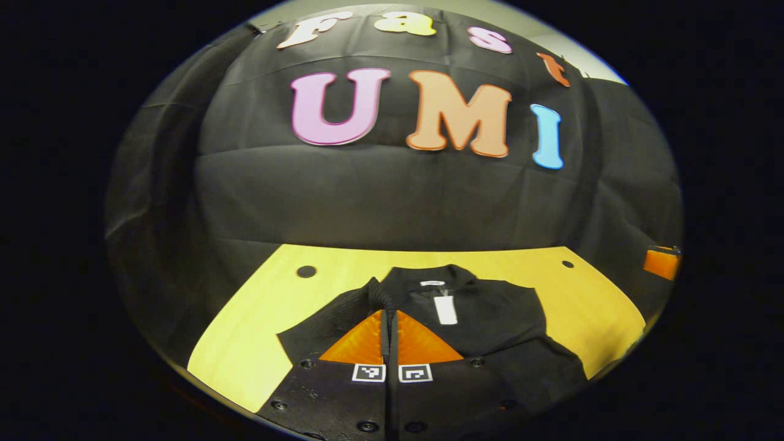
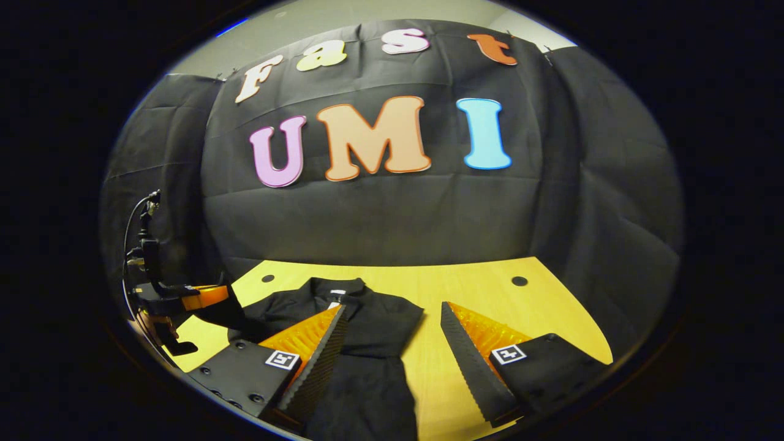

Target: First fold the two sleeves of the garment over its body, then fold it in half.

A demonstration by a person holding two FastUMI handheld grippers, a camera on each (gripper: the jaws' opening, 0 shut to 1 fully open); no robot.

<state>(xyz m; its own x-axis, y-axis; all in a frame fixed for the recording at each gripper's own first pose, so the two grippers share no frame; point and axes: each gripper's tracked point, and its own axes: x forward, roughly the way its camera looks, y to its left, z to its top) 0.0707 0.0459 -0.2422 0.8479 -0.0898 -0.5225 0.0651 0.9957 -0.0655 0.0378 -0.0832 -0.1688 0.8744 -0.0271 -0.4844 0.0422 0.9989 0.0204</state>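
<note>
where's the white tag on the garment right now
In the left gripper view the white tag hangs just below the collar of the black garment on the yellow table, just beyond and right of the left gripper.

No writing can be read. On the garment, a white hang tag and a small neck label sit toward twelve o'clock at the collar, both too small to make out. At six o'clock, square black-and-white coded markers stand on the left gripper and, in its own view, on the right gripper. The markers carry patterns, not letters.
</note>
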